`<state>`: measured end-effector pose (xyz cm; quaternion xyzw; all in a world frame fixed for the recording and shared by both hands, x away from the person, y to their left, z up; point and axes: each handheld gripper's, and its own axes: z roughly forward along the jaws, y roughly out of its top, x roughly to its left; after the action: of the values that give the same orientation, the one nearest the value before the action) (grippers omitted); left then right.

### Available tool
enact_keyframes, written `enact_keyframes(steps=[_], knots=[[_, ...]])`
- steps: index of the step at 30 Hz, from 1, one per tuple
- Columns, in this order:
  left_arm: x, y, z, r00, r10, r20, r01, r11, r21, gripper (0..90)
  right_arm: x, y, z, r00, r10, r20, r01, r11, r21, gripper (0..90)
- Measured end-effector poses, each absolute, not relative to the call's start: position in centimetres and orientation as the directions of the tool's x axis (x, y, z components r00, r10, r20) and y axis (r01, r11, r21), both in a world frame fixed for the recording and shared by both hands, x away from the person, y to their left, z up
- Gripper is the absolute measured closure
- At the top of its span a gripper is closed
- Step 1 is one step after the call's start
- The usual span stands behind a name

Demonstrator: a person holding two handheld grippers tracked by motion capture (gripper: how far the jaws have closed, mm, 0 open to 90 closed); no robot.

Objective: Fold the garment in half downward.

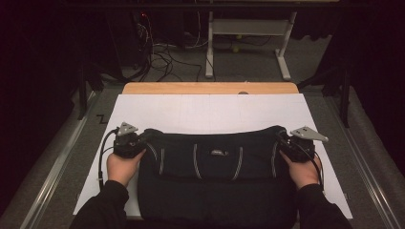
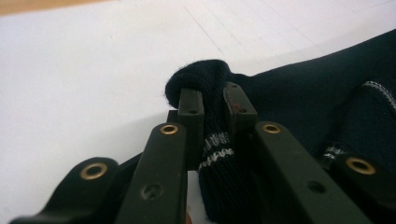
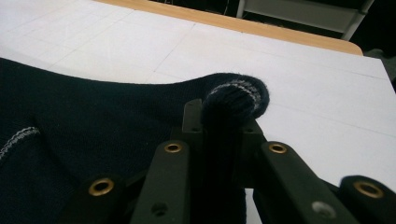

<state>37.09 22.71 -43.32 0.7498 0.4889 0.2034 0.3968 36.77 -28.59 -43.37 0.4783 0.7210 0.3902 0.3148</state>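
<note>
The left gripper (image 1: 135, 141) is clamped on a bunched corner of the dark knitted garment (image 1: 217, 176), its jaws closed tight on the fabric. The right gripper (image 1: 286, 141) pinches the opposite corner the same way, with a striped edge bulging just past its jaws. Between the two grippers the garment stretches flat across the white sheet (image 1: 210, 112) on the table (image 1: 210, 88), the rest of it lying behind them toward the person.
</note>
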Motion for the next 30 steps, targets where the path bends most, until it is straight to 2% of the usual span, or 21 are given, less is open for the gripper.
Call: enact_keyframes(steps=[5, 14, 22, 27, 30], knots=[[38.6, 22.6, -43.1, 0.422, 0.905, -0.055, 0.586, -0.226, 0.778, 76.3, 38.0, -28.4, -43.4, -0.339, 0.935, -0.107, 0.449, 0.260, 0.855, 80.1], [40.7, 23.3, -42.9, 0.394, 0.917, -0.065, 0.610, -0.208, 0.765, 76.8, 39.7, -27.4, -42.6, -0.338, 0.929, -0.152, 0.433, 0.297, 0.851, 80.1], [41.6, 22.8, -41.4, 0.381, 0.922, -0.072, 0.581, -0.178, 0.794, 76.8, 40.5, -27.4, -40.8, -0.310, 0.934, -0.176, 0.398, 0.296, 0.868, 80.1], [42.2, 22.4, -41.2, 0.372, 0.925, -0.073, 0.576, -0.168, 0.800, 76.6, 41.2, -27.9, -39.8, -0.287, 0.946, -0.153, 0.398, 0.263, 0.879, 79.8], [42.8, 21.9, -42.4, 0.373, 0.925, -0.069, 0.603, -0.186, 0.776, 76.3, 42.0, -28.0, -40.8, -0.306, 0.943, -0.132, 0.447, 0.265, 0.855, 77.4]])
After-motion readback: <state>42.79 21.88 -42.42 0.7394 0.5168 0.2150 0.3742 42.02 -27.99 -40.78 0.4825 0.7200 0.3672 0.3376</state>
